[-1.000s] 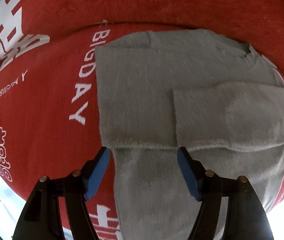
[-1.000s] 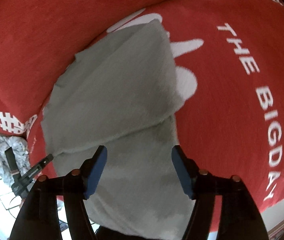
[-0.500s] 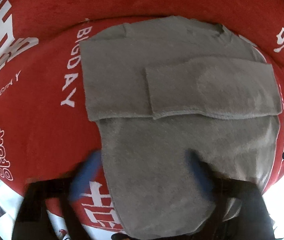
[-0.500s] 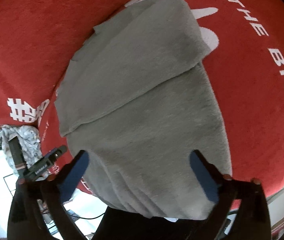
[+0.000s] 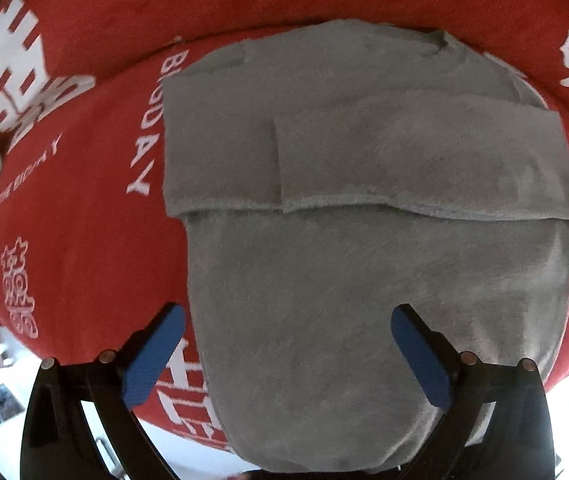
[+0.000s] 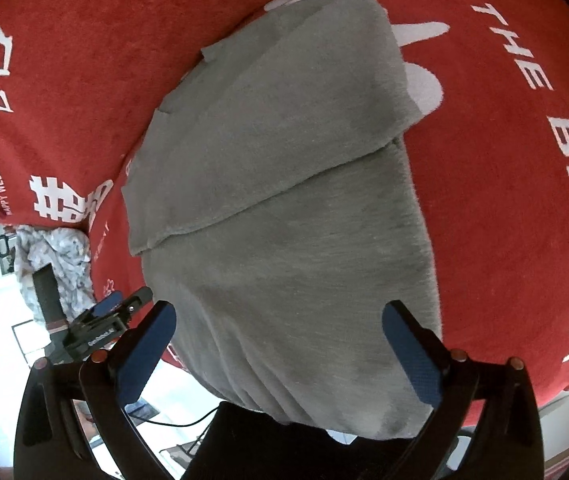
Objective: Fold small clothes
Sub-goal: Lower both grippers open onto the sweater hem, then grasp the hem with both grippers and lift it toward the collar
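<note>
1. Your grey sweater (image 5: pixel 364 280) lies on the red blanket (image 5: pixel 84 220), sleeves folded across, hem draping over the near edge.
2. Your left gripper (image 5: pixel 288 354) and right gripper (image 6: pixel 278 350) hover wide, empty.

The left wrist view is taken from above the near edge of the red cover (image 5: pixel 84 208), looking down and forward over the grey top (image 5: pixel 364 280) at close range. The right wrist view is aimed the same way from nearer the top's right side. The top (image 6: pixel 284 220) is shared, and the left gripper (image 6: pixel 100 320) is caught at the right view's lower left.
</note>
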Available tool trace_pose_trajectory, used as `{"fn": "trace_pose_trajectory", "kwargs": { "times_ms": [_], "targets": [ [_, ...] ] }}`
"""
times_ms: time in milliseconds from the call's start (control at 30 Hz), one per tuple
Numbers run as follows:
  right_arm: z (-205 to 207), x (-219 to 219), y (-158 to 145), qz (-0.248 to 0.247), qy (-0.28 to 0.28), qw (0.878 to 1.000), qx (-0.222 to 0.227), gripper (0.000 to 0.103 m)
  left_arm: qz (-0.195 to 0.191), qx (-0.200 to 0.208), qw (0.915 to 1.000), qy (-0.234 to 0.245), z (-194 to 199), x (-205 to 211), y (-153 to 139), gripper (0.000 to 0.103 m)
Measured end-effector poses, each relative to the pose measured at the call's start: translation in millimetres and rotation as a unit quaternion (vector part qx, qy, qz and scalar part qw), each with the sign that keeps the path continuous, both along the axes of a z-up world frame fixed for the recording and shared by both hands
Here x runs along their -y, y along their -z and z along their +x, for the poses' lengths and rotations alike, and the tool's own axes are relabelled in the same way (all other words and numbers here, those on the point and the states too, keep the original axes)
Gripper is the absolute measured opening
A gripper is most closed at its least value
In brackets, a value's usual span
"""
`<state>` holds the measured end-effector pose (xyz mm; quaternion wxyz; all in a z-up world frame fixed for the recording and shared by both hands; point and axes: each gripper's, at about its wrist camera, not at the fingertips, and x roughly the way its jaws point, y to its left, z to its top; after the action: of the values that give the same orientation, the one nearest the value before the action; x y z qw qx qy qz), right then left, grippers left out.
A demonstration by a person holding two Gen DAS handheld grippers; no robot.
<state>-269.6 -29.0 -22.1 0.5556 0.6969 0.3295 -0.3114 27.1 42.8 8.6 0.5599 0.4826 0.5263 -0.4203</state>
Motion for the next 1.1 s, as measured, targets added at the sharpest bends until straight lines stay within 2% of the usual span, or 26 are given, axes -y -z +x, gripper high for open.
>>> {"fn": "trace_pose_trajectory", "kwargs": {
  "times_ms": [67,167,267,467,633,867,1000,1100],
  "targets": [
    [-7,2,1,0.004,0.001,1.0,0.01,0.103,0.007,-0.004,0.9998,-0.016,0,-4,2,0.103],
    [-16,4,5,0.007,-0.006,1.0,0.016,0.103,0.022,-0.03,0.9984,-0.043,1,-16,8,0.103],
    [-22,2,13,0.021,-0.014,0.999,0.02,0.103,0.022,-0.052,0.9961,-0.068,3,-31,10,0.103],
    [-35,-18,36,0.056,0.003,0.998,0.041,0.103,0.027,-0.051,0.9944,-0.088,20,-67,12,0.103],
    [-42,-56,45,0.07,-0.003,0.996,0.048,0.103,0.033,-0.06,0.9932,-0.095,38,-98,20,0.103],
    [-52,-136,70,0.11,0.003,0.992,0.057,0.103,0.033,-0.109,0.9874,-0.11,51,-164,39,0.103],
    [-55,-168,85,0.112,0.005,0.993,0.045,0.103,0.054,-0.148,0.9794,-0.127,43,-199,61,0.103],
    [-56,-182,97,0.113,0.003,0.993,0.038,0.103,0.066,-0.151,0.9779,-0.128,36,-213,78,0.103]
  ]
}}
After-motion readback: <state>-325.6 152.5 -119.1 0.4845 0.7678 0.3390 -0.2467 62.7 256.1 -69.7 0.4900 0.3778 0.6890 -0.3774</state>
